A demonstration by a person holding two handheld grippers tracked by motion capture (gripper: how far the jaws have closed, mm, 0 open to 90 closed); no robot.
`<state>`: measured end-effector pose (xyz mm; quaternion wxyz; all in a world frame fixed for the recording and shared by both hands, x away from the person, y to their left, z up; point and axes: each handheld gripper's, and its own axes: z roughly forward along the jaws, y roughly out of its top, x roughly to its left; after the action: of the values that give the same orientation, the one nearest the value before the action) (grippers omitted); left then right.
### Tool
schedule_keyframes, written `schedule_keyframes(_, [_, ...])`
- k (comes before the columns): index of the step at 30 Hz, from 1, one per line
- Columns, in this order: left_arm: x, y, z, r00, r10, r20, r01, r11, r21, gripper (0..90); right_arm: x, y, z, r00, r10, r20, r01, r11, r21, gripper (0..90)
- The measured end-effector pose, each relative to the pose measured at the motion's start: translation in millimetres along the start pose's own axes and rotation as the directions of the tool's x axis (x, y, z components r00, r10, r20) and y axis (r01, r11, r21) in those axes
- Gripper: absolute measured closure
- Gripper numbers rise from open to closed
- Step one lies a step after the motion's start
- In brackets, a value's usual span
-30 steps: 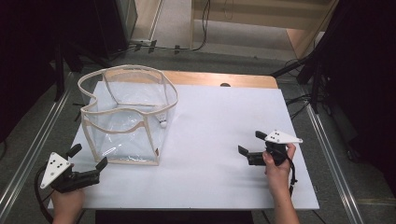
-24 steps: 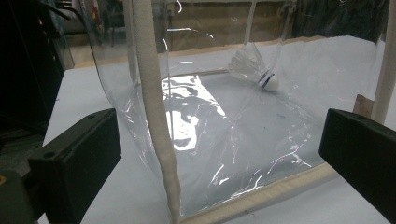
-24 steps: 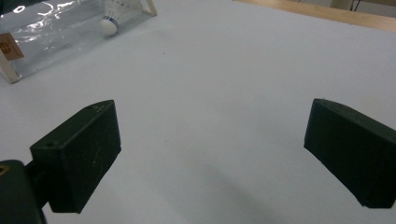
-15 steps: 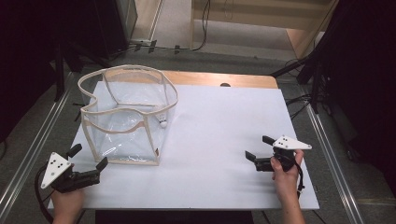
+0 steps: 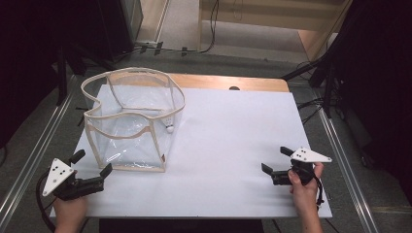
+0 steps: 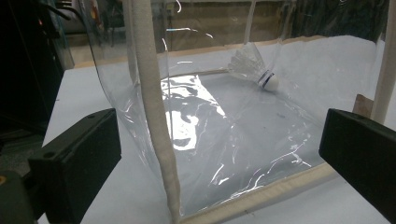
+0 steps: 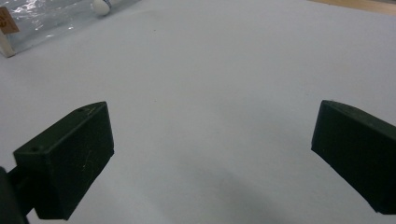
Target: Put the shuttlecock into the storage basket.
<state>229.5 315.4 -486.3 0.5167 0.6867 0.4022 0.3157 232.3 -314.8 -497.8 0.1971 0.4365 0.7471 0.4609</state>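
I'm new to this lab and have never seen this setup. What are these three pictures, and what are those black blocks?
No robot here: a person holds hand-operated tongs, one in each hand. The high view looks down on a white table. The left tongs sit at the near left corner, the right tongs at the near right. Both are open and hold nothing. The other two pictures come from cameras riding on each tool, so the black blocks are its own jaws. On the table stands a clear plastic bag with cream edging. A white shuttlecock is seen through its plastic in the left gripper view; whether it lies inside the bag is hard to tell.
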Motion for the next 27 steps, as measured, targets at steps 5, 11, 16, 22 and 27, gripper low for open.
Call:
schedule_keyframes(5, [0.2,0.0,-0.1,1.0000,-0.004,0.001,0.004,1.0000,-0.002,0.0,-3.9,-4.6,-3.1,0.9999,0.007,0.009,-0.007,1.000,-0.004,0.0])
schedule_keyframes(11, [0.2,0.1,0.2,1.0000,-0.003,0.003,0.003,1.0000,-0.002,0.0,-9.0,-11.0,-5.6,0.9985,0.033,0.043,-0.032,0.999,-0.019,0.0])
schedule_keyframes(16, [1.7,-0.1,-0.4,0.9999,-0.014,0.007,0.014,0.9999,-0.010,0.0,-14.5,-13.9,-11.4,0.9965,0.062,0.056,-0.060,0.997,-0.042,0.0])
schedule_keyframes(22, [1.9,-0.2,-0.9,0.9999,-0.014,0.004,0.014,0.9998,-0.012,0.0,-21.8,-19.6,-15.4,0.9938,0.093,0.061,-0.089,0.994,-0.057,0.0])
schedule_keyframes(27, [1.9,0.0,-0.4,0.9999,-0.015,0.005,0.015,0.9998,-0.009,0.0,-23.4,-21.2,-14.8,0.9923,0.091,0.084,-0.086,0.994,-0.060,0.0])
